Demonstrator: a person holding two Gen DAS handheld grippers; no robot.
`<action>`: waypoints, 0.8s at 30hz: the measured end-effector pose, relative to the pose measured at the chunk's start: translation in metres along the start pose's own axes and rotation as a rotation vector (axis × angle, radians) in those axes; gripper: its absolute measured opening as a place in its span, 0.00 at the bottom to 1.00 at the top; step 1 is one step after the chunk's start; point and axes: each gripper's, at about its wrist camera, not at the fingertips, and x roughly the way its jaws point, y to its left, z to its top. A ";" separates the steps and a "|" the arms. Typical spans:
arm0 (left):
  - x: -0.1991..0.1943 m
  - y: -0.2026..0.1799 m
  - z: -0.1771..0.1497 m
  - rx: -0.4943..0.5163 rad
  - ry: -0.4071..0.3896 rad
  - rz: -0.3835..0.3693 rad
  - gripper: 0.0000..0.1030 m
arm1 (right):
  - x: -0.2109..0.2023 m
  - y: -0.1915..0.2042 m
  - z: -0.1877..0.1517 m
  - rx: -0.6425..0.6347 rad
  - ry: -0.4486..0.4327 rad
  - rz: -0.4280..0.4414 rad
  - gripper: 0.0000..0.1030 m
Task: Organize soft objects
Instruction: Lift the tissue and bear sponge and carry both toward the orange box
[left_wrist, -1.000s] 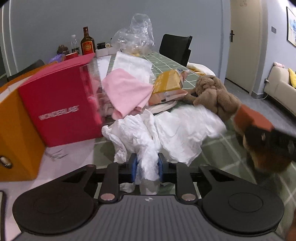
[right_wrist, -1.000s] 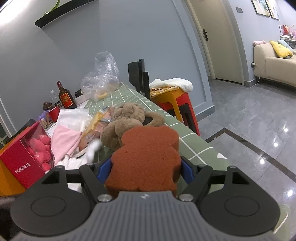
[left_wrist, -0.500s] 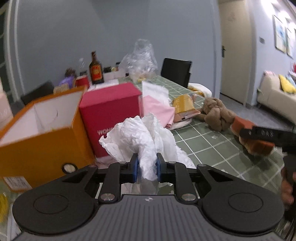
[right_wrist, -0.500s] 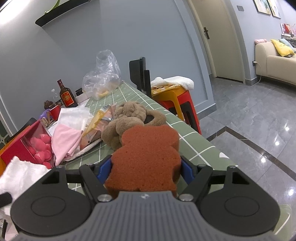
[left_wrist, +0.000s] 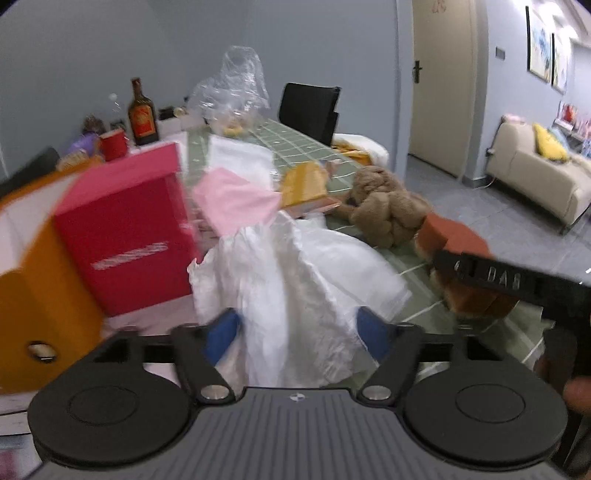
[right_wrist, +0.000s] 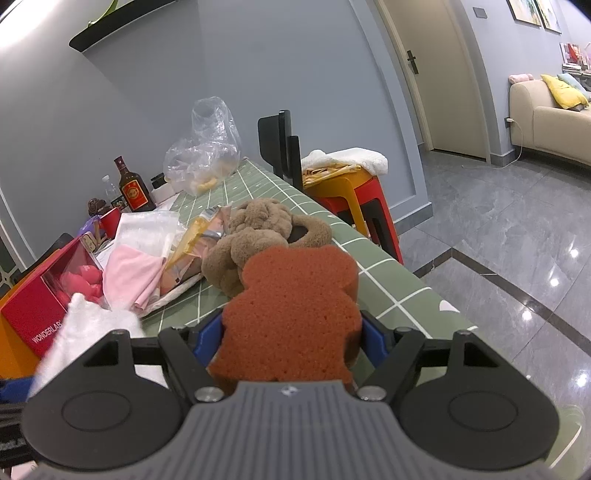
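My left gripper (left_wrist: 299, 328), half a second ago pinched on the crumpled white plastic bag (left_wrist: 295, 280), now has its blue pads spread wide; the bag has dropped from above the orange box (left_wrist: 33, 280) and lies slack between them, beside the red carton (left_wrist: 125, 243).

white cloth (left_wrist: 295, 280): crumpled, draped | bear-shaped sponge (right_wrist: 291, 314): rust-brown, flat | plush toy (right_wrist: 258, 236): brown, lying
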 end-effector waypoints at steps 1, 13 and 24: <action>0.008 -0.002 0.002 -0.010 0.018 -0.006 0.87 | 0.000 0.000 0.000 0.001 0.000 0.001 0.73; 0.039 -0.020 -0.005 0.043 0.020 -0.003 0.46 | -0.001 -0.001 -0.001 0.009 -0.003 0.009 0.73; 0.027 -0.022 -0.012 0.051 -0.026 -0.003 0.17 | -0.001 0.000 -0.001 0.006 -0.004 0.010 0.73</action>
